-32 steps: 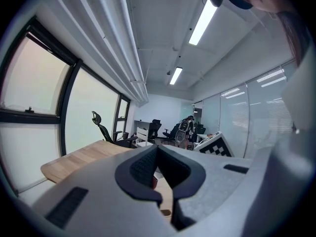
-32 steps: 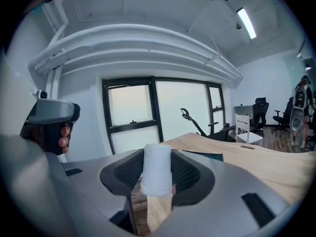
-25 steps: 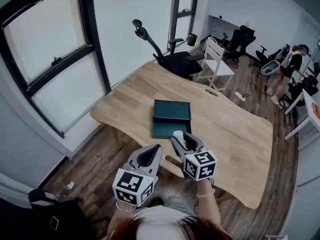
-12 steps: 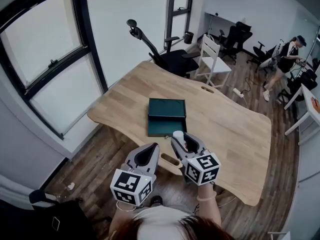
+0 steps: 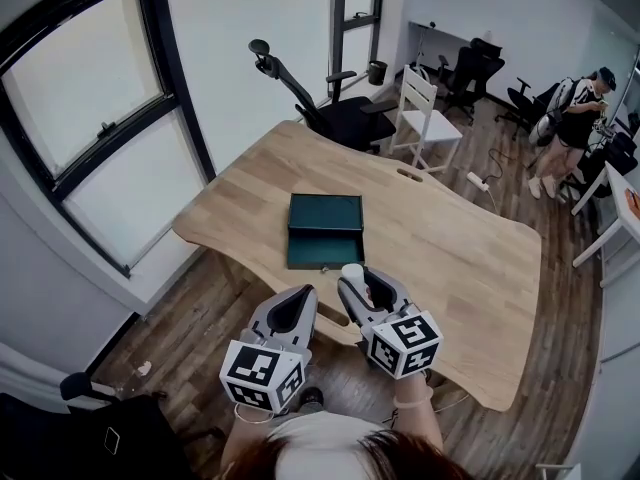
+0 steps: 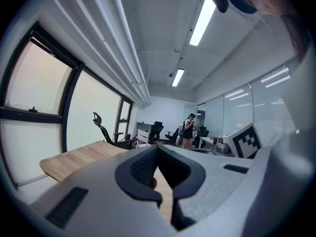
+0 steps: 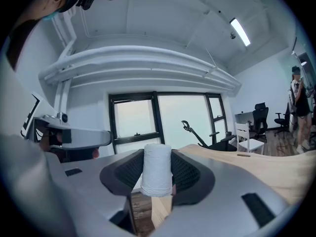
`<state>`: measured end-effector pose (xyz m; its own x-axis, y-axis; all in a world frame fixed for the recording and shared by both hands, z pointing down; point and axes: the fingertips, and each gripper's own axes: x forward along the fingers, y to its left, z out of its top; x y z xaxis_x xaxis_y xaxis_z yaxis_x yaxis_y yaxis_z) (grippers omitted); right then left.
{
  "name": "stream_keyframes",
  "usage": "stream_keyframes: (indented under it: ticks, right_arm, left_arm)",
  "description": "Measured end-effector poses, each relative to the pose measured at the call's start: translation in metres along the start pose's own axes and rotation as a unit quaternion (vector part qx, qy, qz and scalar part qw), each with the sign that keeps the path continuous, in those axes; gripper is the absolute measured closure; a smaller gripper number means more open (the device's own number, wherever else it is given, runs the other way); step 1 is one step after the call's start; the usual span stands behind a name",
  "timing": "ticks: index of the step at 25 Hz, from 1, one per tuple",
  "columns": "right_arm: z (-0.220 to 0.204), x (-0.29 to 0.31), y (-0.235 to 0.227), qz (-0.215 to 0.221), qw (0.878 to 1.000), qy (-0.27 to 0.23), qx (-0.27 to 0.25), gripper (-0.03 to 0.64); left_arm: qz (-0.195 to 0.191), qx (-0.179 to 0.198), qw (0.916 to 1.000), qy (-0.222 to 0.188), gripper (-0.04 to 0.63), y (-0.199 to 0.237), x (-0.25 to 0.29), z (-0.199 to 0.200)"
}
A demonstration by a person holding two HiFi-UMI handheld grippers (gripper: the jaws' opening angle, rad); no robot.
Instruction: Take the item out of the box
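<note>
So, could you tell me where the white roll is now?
The white roll is clamped in the right gripper, by the table's near edge, just short of the green box.

In the head view the right gripper (image 5: pixel 358 280) covers most of the roll (image 5: pixel 352 270). The box (image 5: pixel 325 211) is too dark and small inside to tell its contents.

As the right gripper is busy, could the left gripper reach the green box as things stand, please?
Probably yes: the left gripper is shut on nothing, and nothing stands on the table between it and the green box.
</note>
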<state>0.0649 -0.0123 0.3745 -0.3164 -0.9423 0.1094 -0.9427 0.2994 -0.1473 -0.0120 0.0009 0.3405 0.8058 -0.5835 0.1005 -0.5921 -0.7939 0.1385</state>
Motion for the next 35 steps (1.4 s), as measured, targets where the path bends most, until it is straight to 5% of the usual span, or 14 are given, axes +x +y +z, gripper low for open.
stream_keyframes:
  ticks: [35]
  right_arm:
    - [0.033,-0.106,0.014,0.019,0.998,-0.058,-0.012,0.428]
  left_arm:
    - [0.02,0.016,0.9997,-0.003,0.588,-0.069,-0.027,-0.001]
